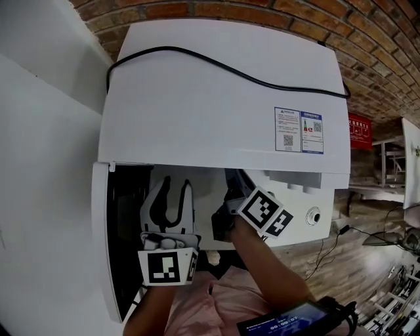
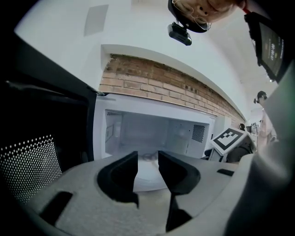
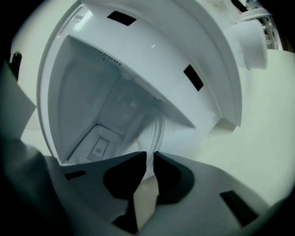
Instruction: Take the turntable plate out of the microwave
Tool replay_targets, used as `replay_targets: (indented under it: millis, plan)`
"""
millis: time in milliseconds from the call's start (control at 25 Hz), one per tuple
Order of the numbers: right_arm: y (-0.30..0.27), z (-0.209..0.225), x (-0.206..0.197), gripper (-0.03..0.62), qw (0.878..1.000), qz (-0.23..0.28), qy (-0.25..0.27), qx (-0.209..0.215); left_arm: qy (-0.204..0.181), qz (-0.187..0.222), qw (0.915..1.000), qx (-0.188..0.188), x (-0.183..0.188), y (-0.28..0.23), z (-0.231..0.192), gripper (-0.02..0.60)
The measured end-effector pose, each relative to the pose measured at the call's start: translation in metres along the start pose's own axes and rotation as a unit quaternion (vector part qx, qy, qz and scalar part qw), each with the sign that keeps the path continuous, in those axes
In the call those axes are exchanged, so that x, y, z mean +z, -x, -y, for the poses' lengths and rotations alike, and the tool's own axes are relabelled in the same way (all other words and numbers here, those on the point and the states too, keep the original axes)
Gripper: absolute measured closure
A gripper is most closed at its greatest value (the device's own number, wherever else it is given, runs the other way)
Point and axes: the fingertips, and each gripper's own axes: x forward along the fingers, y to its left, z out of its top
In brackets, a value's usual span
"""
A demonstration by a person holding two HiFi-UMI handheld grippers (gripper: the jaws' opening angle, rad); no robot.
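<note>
The white microwave stands with its door swung open to the left. In the left gripper view the glass turntable plate lies on the cavity floor, just beyond my left gripper, whose jaws stand apart with nothing between them. My left gripper hovers in front of the opening. My right gripper reaches into the cavity's right side. In the right gripper view the plate shows edge-on, and its rim runs into the narrow slit of my right gripper, which pinches it.
A black power cable lies across the microwave's top. The control panel with a knob is to the right of the cavity. The door's dotted mesh window stands close on the left. A brick wall is behind.
</note>
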Motion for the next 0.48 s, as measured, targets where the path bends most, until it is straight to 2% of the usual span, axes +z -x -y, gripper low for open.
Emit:
replay_targets:
  millis: [480]
  plan:
    - [0.016, 0.007, -0.014, 0.539, 1.0, -0.003, -0.016, 0.025, -0.004, -0.003, 1.0, 0.005, -0.005, 0.004, 0.008, 0.436]
